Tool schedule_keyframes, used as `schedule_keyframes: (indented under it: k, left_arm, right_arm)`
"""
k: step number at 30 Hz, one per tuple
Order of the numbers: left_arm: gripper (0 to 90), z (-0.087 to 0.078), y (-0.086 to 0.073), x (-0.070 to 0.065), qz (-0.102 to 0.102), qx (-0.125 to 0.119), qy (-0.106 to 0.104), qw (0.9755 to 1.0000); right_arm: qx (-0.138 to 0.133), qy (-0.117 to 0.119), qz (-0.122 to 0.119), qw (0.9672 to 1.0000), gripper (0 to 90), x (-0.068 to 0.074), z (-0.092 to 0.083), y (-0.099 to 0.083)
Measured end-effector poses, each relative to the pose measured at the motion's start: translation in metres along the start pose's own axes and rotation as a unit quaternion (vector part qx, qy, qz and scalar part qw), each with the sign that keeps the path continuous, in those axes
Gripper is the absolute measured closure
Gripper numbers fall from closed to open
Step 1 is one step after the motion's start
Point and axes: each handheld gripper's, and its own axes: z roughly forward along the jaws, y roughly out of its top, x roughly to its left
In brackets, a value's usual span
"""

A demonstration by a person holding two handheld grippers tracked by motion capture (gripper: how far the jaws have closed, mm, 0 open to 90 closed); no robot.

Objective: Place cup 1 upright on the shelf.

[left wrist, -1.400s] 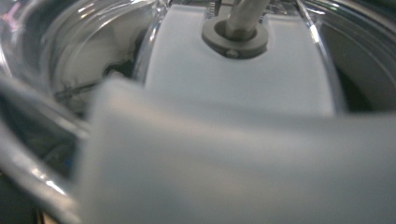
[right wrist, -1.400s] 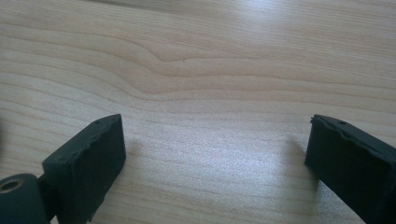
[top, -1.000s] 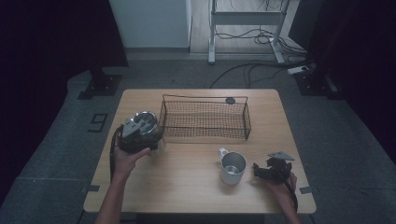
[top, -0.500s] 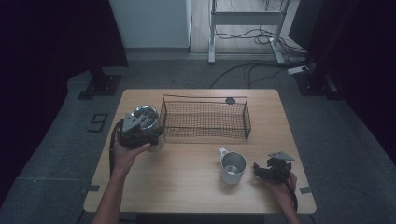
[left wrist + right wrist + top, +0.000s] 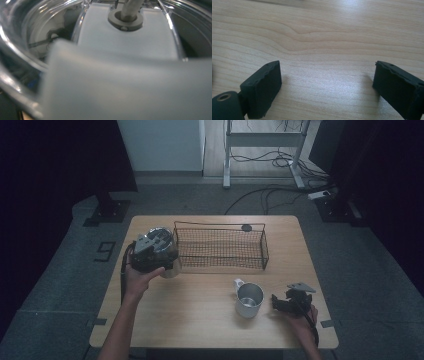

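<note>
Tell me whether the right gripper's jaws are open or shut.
Open. In the right gripper view the right gripper has its two black jaws set wide apart, with bare wooden table between them and nothing held.

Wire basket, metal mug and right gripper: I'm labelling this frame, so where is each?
wire basket point(image 5: 220, 249), high view, on its mesh floor.
metal mug point(image 5: 249, 298), high view, on its rim and inner wall.
right gripper point(image 5: 325, 85), right gripper view, midway between its open jaws.

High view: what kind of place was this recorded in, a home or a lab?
Most likely a lab or recording studio, not a home: a lone wooden table stands on grey floor between dark curtains, with loose cables and a metal frame behind it.
</note>
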Motion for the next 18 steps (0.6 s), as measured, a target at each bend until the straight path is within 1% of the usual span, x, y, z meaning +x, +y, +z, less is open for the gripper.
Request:
schedule_keyframes:
  k: [6, 13, 18]
  left_arm:
    - [4.1, 0.003, 0.005, 0.001, -0.003, -0.002, -0.001, 1.0000]
    - [4.1, 0.007, 0.013, 0.000, -0.003, -0.005, -0.006, 1.0000]
    - [4.2, 0.011, 0.017, 0.001, -0.001, -0.004, -0.004, 1.0000]
  right_arm:
    - [0.000, 0.000, 0.000, 1.0000, 8.2, 0.000, 0.000, 0.000]
    - [-0.003, -0.001, 0.000, 1.0000, 8.9, 0.000, 0.000, 0.000]
    - [-0.003, -0.001, 0.000, 1.0000, 8.9, 0.000, 0.000, 0.000]
